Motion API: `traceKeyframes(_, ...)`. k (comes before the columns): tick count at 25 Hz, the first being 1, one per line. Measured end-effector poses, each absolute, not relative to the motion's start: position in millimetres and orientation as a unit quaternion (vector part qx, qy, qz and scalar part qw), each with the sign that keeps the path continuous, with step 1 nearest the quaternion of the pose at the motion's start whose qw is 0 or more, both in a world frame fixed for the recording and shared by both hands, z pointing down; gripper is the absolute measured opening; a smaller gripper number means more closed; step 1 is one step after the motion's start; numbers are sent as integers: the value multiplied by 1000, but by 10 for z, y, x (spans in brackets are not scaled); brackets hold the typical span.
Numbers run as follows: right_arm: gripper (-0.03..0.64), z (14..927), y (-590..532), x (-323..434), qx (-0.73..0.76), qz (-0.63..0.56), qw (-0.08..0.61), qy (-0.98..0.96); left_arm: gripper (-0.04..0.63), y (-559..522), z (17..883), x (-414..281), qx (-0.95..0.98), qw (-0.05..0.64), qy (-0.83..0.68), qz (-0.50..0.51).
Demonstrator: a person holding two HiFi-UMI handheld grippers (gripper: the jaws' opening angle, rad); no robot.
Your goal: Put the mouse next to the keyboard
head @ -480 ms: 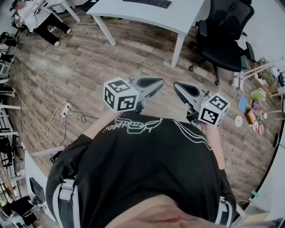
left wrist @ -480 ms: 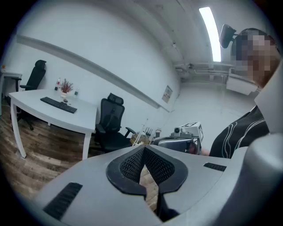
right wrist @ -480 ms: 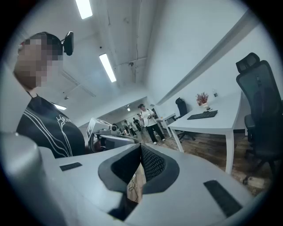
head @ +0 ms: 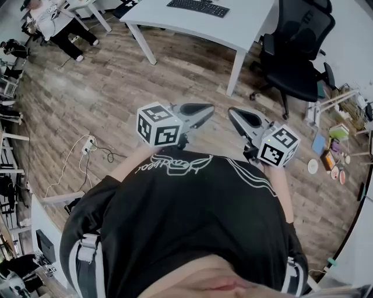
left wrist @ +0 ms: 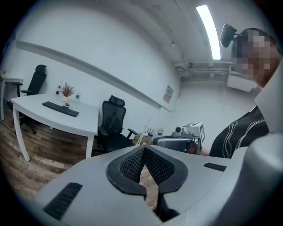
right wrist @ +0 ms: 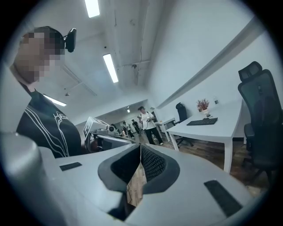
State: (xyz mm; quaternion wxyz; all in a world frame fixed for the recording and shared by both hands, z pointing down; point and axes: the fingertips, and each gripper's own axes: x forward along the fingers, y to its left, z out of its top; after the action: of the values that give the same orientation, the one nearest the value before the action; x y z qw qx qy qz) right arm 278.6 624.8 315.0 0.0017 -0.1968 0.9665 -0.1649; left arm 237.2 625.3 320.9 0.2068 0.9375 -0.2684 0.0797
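The long black keyboard (head: 198, 7) and the black office chair (head: 294, 58) beside the white rectangular desk (head: 245, 24) have slid further into the head view.

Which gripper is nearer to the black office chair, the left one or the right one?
Right. The right gripper is below and left of the chair; the left gripper sits farther left.
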Motion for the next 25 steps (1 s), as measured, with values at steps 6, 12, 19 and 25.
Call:
traceKeyframes(6, 9, 3203, 6089, 2676, -197, -143, -16, 970, 8, 6130, 3148, 2209, 933, 198, -291, 77)
traceKeyframes(12, 9, 3277, 5874, 2598, -204, -172, -13, 964, 8, 5992, 3206, 2040, 927, 211, -301, 74)
traceKeyframes(19, 9, 3443, 5579, 2399, -205, -188, -23, 960, 8, 5677, 3355, 1855, 927, 223, -296, 66)
traceKeyframes(25, 9, 3609, 5113, 2156, -210, -205, -39, 955, 8, 5188, 3484, 1606, 925, 239, -291, 52)
